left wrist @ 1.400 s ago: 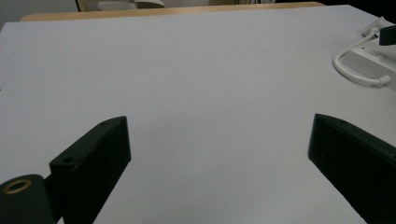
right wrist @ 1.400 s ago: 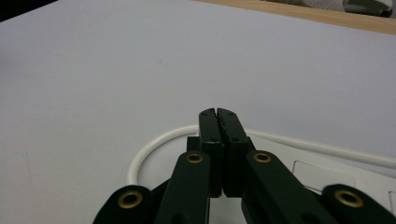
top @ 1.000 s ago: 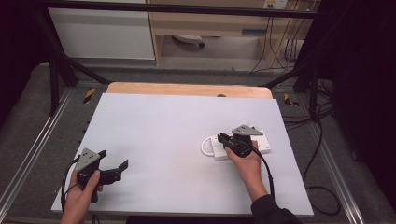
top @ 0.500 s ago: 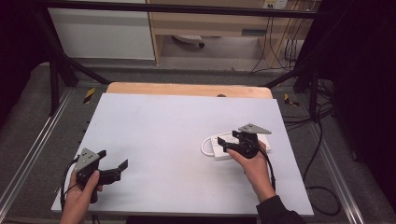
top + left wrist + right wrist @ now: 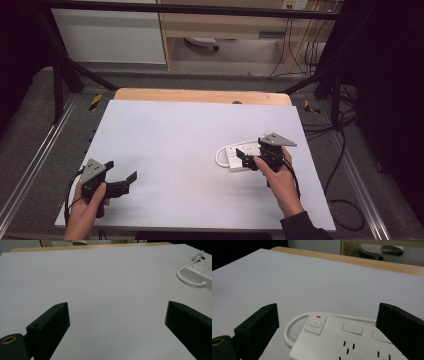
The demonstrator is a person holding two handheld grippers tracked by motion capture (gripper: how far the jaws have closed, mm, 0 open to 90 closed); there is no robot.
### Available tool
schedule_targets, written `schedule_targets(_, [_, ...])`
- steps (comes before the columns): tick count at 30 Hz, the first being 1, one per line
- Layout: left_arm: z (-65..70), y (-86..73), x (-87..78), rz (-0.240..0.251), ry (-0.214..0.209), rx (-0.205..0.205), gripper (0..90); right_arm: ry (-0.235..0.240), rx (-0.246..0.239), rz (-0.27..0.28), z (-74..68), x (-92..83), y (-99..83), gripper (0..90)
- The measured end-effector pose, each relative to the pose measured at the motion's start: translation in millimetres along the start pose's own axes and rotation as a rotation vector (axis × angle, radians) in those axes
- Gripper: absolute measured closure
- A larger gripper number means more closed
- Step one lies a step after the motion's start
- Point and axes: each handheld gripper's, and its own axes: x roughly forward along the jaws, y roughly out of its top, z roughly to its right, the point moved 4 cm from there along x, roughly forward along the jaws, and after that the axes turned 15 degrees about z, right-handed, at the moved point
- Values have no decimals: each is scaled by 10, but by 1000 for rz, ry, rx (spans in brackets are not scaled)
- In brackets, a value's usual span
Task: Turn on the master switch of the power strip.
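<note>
1. A flat white plastic power strip [image 5: 352, 340] with rounded corners lies on the right part of the matte, pale grey tabletop [image 5: 190, 145]. Its smooth casing carries a square push-button with a small red mark above it, plain rectangular covers and thin slotted sockets.
2. A round white cable [image 5: 289, 327] curls in a loop off the strip's end and rests on the tabletop beside it.
3. The right tool [image 5: 248, 158], black with a grey three-cornered plate on top, hangs just over the strip. Its two blocky matte black jaws have just been opening and stand wide apart, on either side of the strip's button end and clear of it, gripping nothing.
4. The left tool [image 5: 127, 182], of the same build, sits near the tabletop's front left edge, well apart from the strip. Its jaws are spread wide over bare surface, holding nothing.
5. A strip of light, smooth wood [image 5: 200, 96] edges the tabletop's far side.
</note>
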Motion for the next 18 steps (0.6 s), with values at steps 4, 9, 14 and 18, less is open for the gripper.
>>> schedule_targets(4, [1,2,-4,1,-2,0,56,10,-14,20,12,-145,14,51])
schedule_targets(9, [3,5,-4,2,-4,1,56,6,-6,48,50,-294,40,51])
schedule_targets(14, [-2,8,-9,4,-4,-1,56,3,-2,65,91,-403,43,51])
schedule_targets(18, [-12,8,-9,5,-4,1,56,-8,0,73,149,-488,31,54])
